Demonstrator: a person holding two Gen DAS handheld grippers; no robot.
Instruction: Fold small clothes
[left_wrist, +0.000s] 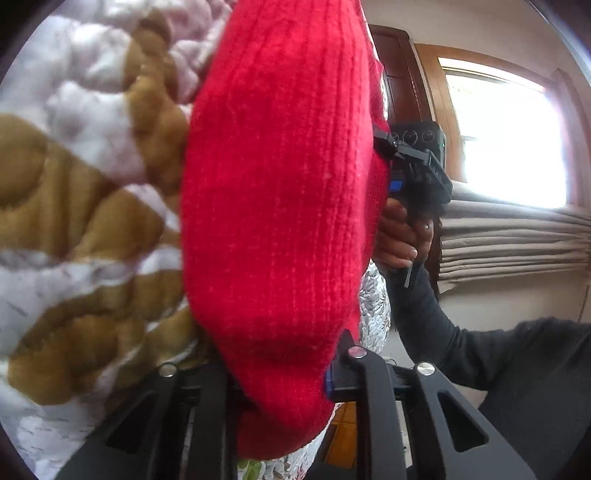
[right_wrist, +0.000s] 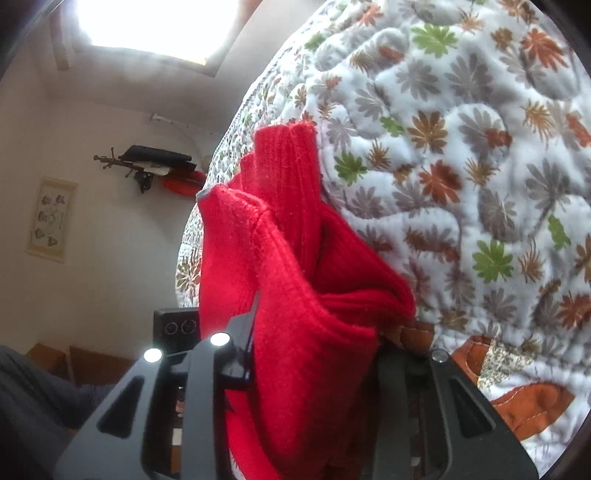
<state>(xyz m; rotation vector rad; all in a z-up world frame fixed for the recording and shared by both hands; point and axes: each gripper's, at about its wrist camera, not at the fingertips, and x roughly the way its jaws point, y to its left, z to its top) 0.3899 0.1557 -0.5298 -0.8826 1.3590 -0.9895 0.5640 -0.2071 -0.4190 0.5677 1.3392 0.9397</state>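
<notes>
A bright window (left_wrist: 506, 136) framed in brown wood is seen above stacked beige folded fabric (left_wrist: 517, 240), beside a dark wooden cabinet (left_wrist: 399, 74), while a framed picture (right_wrist: 51, 218) and a coat hook rack (right_wrist: 144, 166) are mounted on pale walls (right_wrist: 110, 258).

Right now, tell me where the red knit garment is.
The red knit garment hangs between both grippers, left gripper and right gripper each clamping it, in front of the floral quilt.
</notes>
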